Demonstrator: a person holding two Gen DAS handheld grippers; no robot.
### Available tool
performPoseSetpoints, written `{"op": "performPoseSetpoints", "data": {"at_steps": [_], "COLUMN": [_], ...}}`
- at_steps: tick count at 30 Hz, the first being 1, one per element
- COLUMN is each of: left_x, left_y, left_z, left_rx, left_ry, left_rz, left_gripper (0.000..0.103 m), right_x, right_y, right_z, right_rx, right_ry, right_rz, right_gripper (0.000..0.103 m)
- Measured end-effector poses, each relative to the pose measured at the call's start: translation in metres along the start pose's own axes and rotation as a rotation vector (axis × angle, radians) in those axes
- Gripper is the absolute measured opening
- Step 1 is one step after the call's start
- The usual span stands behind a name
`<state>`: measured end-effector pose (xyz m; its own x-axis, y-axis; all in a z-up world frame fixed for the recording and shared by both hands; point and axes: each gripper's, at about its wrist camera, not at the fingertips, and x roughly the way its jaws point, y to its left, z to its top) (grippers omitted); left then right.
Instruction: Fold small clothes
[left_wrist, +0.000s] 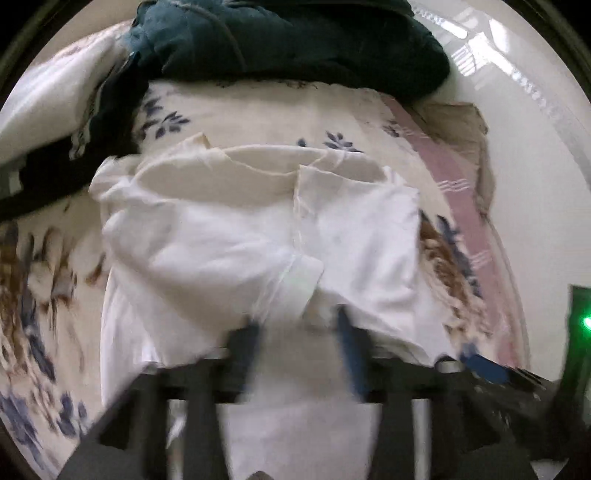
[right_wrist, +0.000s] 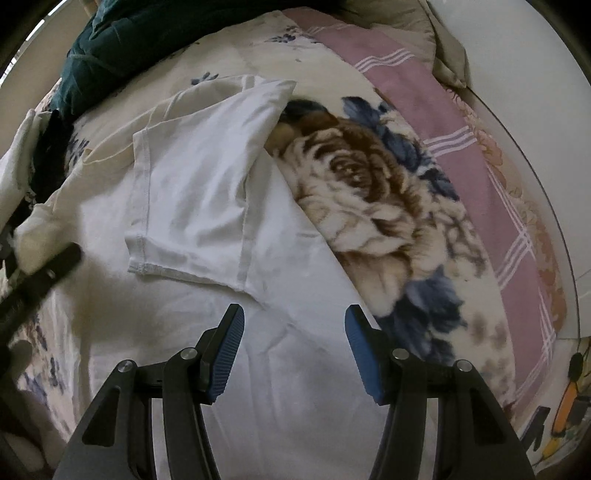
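Note:
A small white T-shirt lies flat on a floral blanket, neckline at the far side. Both sleeves are turned inward over the chest. In the left wrist view the left gripper is blurred. Its blue-padded fingers stand apart just short of the folded left sleeve cuff, with only cloth below the gap. In the right wrist view the right gripper hovers open over the shirt's body, near its right edge. The folded right sleeve lies ahead of it, untouched.
A dark teal garment pile sits beyond the shirt's collar. A pink checked sheet runs along the blanket's right side beside a white wall. A black bar of the left tool enters the right wrist view at the left edge.

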<state>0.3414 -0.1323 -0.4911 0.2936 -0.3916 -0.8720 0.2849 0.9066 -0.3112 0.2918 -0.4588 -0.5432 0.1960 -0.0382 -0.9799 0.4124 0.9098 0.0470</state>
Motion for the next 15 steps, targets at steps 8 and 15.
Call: {"op": "performPoseSetpoints", "data": {"at_steps": [8,15], "left_x": [-0.049,-0.038], "left_y": [0.087,0.148], "left_z": [-0.012,0.031], "left_rx": [-0.195,-0.283], "left_ry": [-0.062,-0.053], "left_rz": [0.374,0.450], "left_gripper": [0.088,0.088], "right_x": [-0.008,0.034], "right_y": [0.063,0.163], "right_z": [0.035,0.083], "right_rx": [-0.094,-0.247], "right_ry": [0.046,0.124], "right_rz": [0.264,0.406], "right_gripper": [0.060,0.058]}}
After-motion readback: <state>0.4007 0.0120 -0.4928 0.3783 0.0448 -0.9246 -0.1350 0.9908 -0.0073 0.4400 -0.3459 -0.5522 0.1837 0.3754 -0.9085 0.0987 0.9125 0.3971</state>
